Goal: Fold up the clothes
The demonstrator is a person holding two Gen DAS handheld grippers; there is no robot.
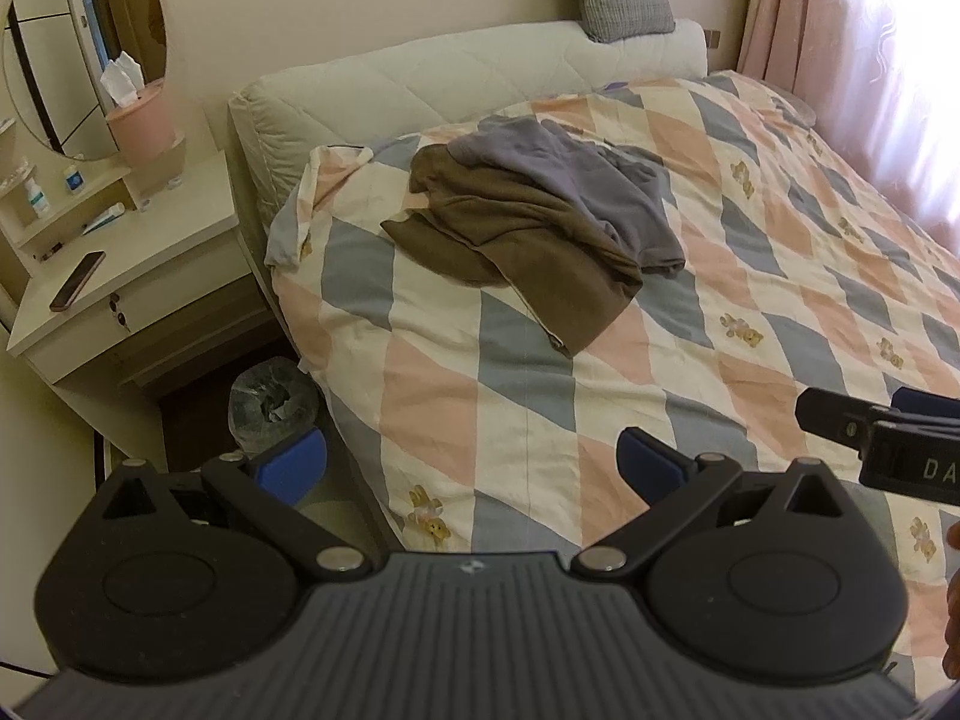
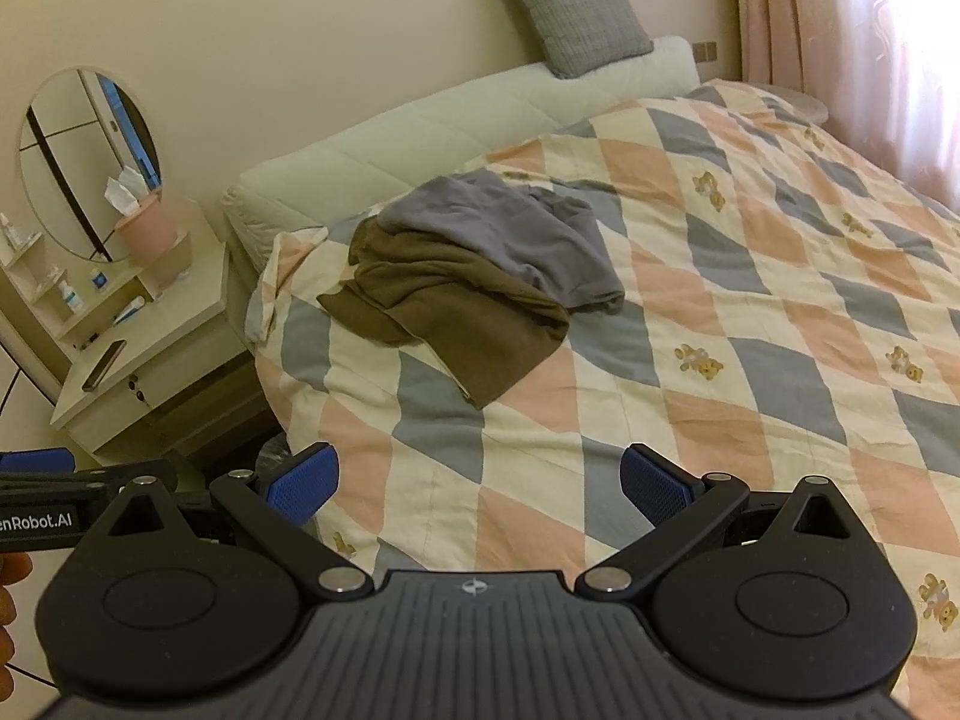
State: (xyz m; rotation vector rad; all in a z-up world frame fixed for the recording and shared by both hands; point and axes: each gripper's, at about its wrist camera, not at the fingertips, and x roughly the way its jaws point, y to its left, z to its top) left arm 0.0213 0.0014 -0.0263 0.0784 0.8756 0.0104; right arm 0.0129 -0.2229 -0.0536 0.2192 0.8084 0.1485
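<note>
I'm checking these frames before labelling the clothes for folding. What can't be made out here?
- Crumpled brown garment: its upper part is hidden under the grey-purple garment in both views, and its type is unclear.
- Grey-purple garment: bunched up, so its shape is unreadable.
- Small bottles on the cream dressing table: labels too small.
- Right gripper in the left wrist view: cut off by the edge.

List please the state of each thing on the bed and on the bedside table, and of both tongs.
Left tongs: open, holding nothing.
Right tongs: open, holding nothing.
Brown garment: crumpled, unfolded, on the quilt.
Grey garment: crumpled, lying partly over the brown one.
Quilt: spread over the bed.
Phone: lying flat on the bedside table.
Drawer: shut.
</note>
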